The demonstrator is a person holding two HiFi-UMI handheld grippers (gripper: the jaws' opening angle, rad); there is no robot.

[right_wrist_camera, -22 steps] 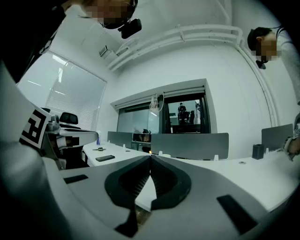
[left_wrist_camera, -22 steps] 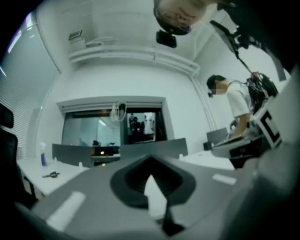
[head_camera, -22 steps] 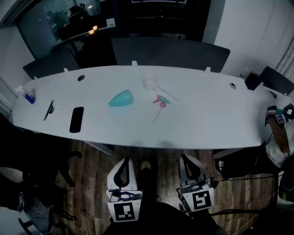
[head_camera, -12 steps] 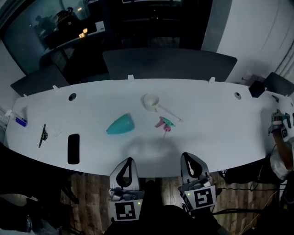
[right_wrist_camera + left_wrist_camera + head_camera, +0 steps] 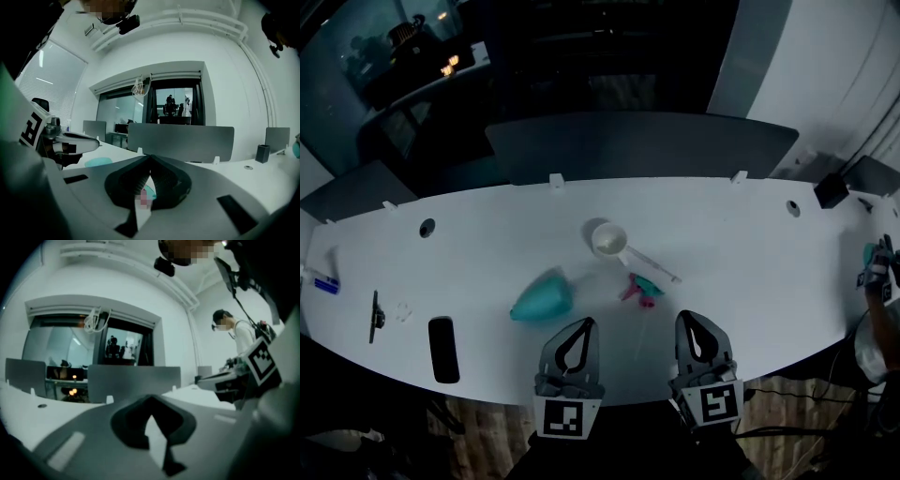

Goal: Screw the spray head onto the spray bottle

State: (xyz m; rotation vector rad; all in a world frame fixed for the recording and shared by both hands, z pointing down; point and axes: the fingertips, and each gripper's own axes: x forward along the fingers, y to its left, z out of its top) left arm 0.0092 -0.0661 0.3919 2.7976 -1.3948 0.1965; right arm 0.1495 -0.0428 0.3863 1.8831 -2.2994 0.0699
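Spray head (image 5: 639, 290) lies loose on the white table (image 5: 750, 253), near the teal spray bottle (image 5: 542, 299), which is on its side; nothing joined yet. Left gripper (image 5: 578, 325) and right gripper (image 5: 692, 320) hover at the near edge, jaws pressed together, both empty. Pick-up, alignment and screwing all remain.

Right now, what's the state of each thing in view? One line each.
spray bottle: lying on its side on the table, no head on it
spray head: loose on the table, apart from the bottle
white scoop: on the table, open side up
phone: lying flat, screen dark
left gripper: jaws shut, empty
right gripper: jaws shut, empty
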